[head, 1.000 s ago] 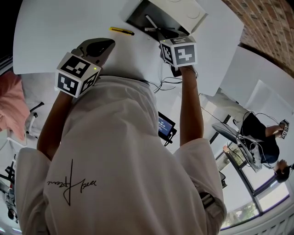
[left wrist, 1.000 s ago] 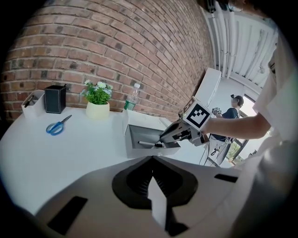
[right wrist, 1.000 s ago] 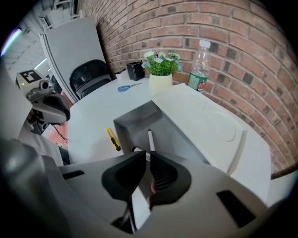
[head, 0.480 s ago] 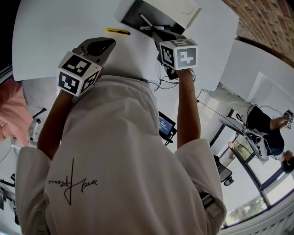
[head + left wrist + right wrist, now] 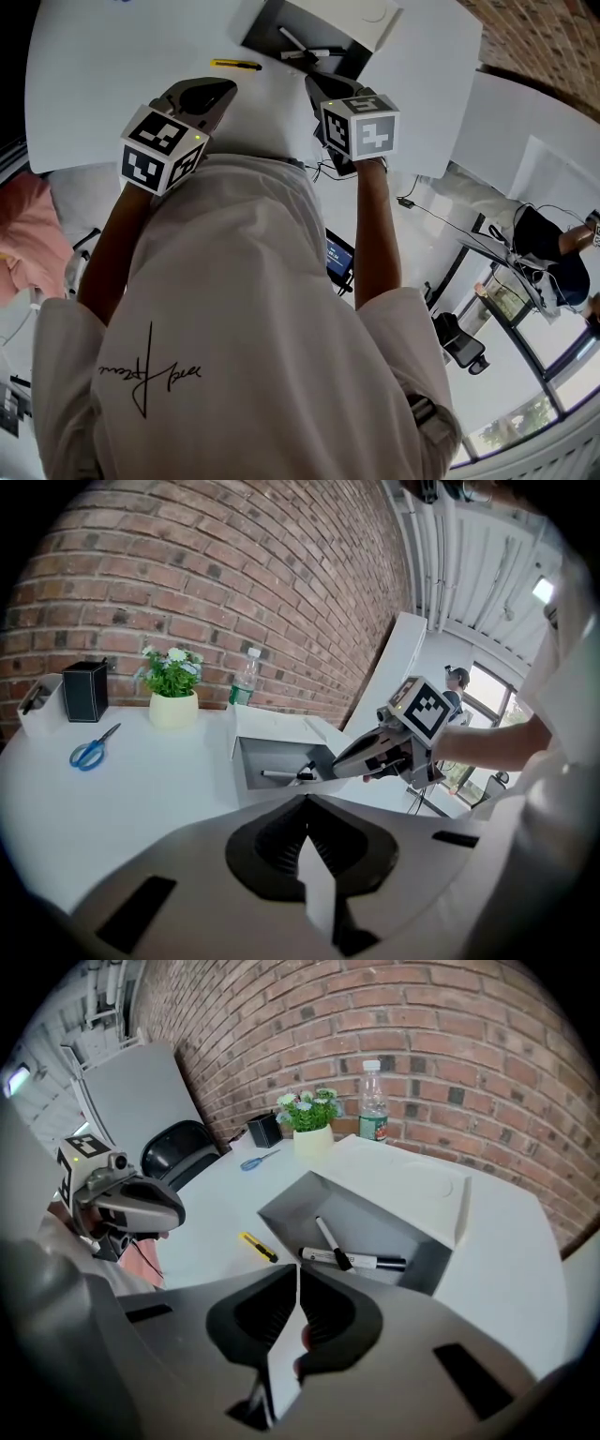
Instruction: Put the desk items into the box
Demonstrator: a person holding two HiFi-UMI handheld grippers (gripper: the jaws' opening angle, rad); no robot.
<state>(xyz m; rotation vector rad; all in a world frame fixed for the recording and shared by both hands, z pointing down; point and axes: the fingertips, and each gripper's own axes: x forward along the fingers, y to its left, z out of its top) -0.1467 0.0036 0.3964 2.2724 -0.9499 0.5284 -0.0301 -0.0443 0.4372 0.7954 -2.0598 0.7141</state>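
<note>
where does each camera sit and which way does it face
Head view: on the person's head, steeply down past shirt and forearms at left gripper, right gripper, table.
Left gripper view: on that gripper, along shut jaws toward brick wall; right forearm shows.
Right gripper view: on that gripper, along shut jaws into the box; left gripper shows.
Shared: all three show the box; both gripper views, the plant.

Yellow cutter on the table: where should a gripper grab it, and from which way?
Grab the yellow cutter around the middle of its body, coming straight down from above, jaws across its narrow width. It lies flat on the white table, apart from the box, so likely only its long sides offer a pinch.
</note>
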